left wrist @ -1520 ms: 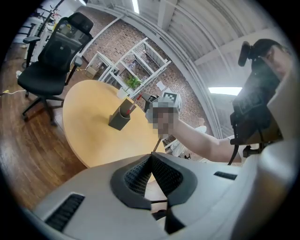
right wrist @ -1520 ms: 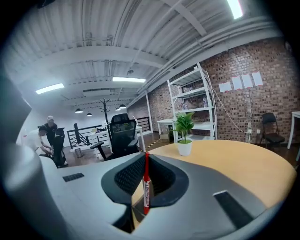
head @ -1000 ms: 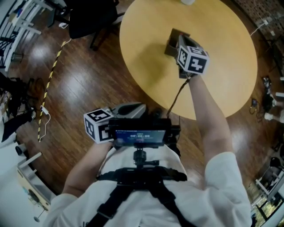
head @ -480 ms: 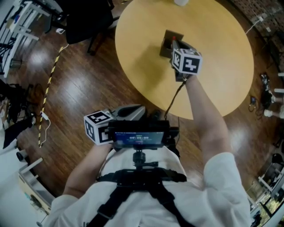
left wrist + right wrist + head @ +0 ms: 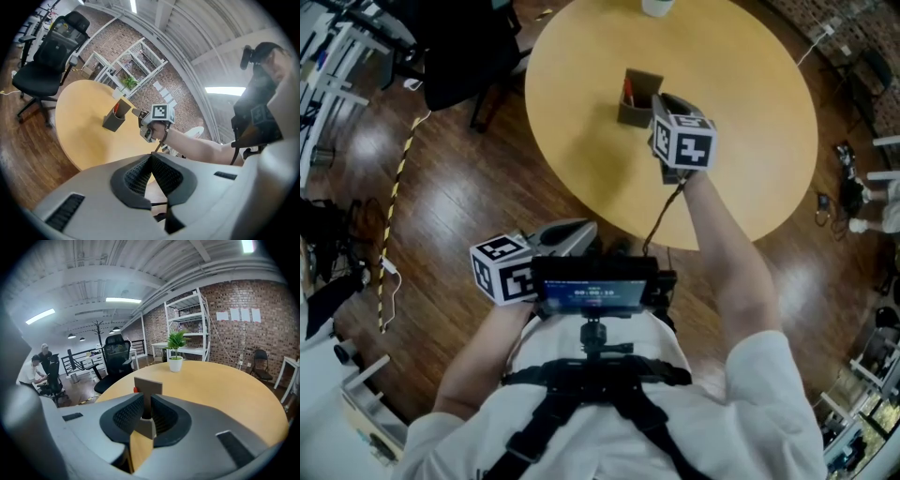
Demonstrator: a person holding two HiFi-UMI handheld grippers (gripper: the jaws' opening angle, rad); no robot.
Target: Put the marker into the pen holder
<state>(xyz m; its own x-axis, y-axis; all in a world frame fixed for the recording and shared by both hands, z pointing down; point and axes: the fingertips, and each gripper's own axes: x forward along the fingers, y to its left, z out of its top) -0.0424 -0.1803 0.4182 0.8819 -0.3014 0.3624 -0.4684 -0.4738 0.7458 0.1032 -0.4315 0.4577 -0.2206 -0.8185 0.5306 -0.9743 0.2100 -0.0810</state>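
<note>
Shows the red marker (image 5: 628, 92) already standing inside the pen holder (image 5: 630, 116) on the round worktop (image 5: 581, 141), only its top end peeking over the rim. Suggests a light, stiff piece with a smooth barrel apt to slip. Calls for a pinch square across that exposed end if lifting it again, without nudging the holder, which could tip.

Catches the right tool (image 5: 146, 401) just beside the pen holder, jaws having just been opening to partway apart, nothing pinched, only the holder framed in the gap. Finds the right forearm (image 5: 722, 253) stretched toward the holder, angled gently downward. Leaves the left tool (image 5: 151, 159) well apart from the holder at the waist, jaws pressed together and empty.
</note>
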